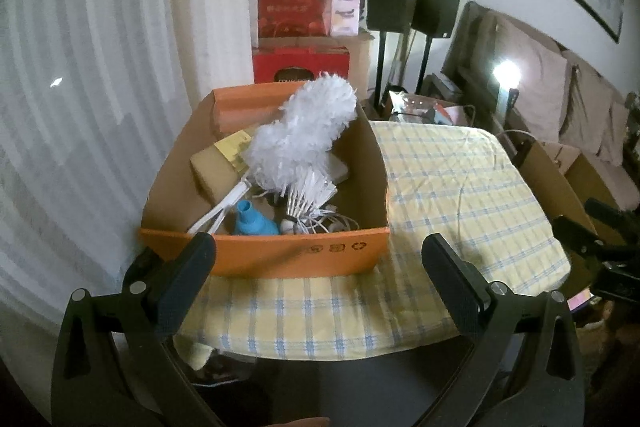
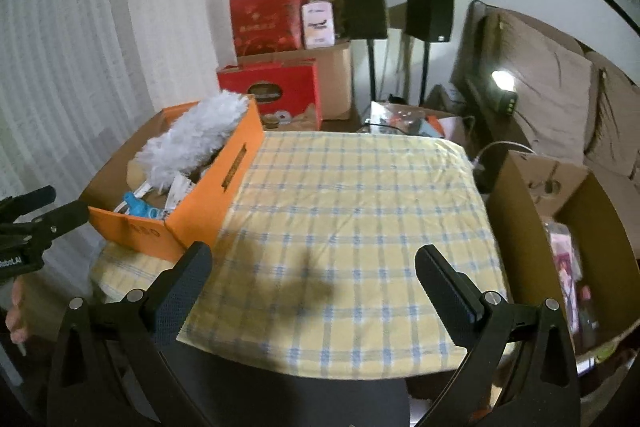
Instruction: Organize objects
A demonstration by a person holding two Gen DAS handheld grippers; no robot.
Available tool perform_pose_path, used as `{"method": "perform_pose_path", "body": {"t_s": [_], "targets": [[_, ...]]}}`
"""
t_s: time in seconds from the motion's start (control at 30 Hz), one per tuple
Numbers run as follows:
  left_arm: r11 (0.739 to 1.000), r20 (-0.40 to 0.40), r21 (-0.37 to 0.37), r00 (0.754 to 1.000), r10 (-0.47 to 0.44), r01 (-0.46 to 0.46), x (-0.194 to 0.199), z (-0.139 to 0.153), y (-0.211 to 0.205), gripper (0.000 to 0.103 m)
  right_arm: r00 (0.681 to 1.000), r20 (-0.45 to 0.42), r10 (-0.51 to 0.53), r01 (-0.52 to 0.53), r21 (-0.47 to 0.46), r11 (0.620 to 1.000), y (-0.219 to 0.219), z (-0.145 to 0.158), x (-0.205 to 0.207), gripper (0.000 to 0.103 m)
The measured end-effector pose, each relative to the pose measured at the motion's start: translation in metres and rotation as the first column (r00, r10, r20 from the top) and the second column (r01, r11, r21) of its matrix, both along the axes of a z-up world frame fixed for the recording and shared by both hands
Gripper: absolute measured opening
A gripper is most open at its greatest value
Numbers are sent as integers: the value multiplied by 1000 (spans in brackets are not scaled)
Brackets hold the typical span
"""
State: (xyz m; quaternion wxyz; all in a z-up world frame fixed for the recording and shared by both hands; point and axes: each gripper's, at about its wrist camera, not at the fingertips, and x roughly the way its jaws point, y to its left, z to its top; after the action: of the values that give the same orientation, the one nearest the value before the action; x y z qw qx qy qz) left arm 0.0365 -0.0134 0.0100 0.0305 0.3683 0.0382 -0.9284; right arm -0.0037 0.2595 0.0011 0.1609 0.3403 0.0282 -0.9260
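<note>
Table under yellow-blue checked cloth [image 2: 360, 211], bare except orange cardboard box [image 1: 280, 259] at its left edge by the curtain. Box has three small printed symbols on the front, unreadable. Inside it: white fluffy duster [image 1: 304, 131], shuttlecock [image 1: 310, 193], blue item [image 1: 250, 221], cables. Left gripper [image 1: 320, 259] fingers wide apart, holding nothing; "RobotAI"-like lettering on its body, blurred. Right gripper [image 2: 314, 267] likewise spread, nothing between.
</note>
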Motion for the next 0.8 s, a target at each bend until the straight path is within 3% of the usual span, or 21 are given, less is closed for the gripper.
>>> {"method": "perform_pose_path", "body": {"t_s": [0.8], "targets": [[1000,33,12,999,3,-3,6,-16,11,103,998,-20,-62,62,14,998,10,-4,15,102]]}}
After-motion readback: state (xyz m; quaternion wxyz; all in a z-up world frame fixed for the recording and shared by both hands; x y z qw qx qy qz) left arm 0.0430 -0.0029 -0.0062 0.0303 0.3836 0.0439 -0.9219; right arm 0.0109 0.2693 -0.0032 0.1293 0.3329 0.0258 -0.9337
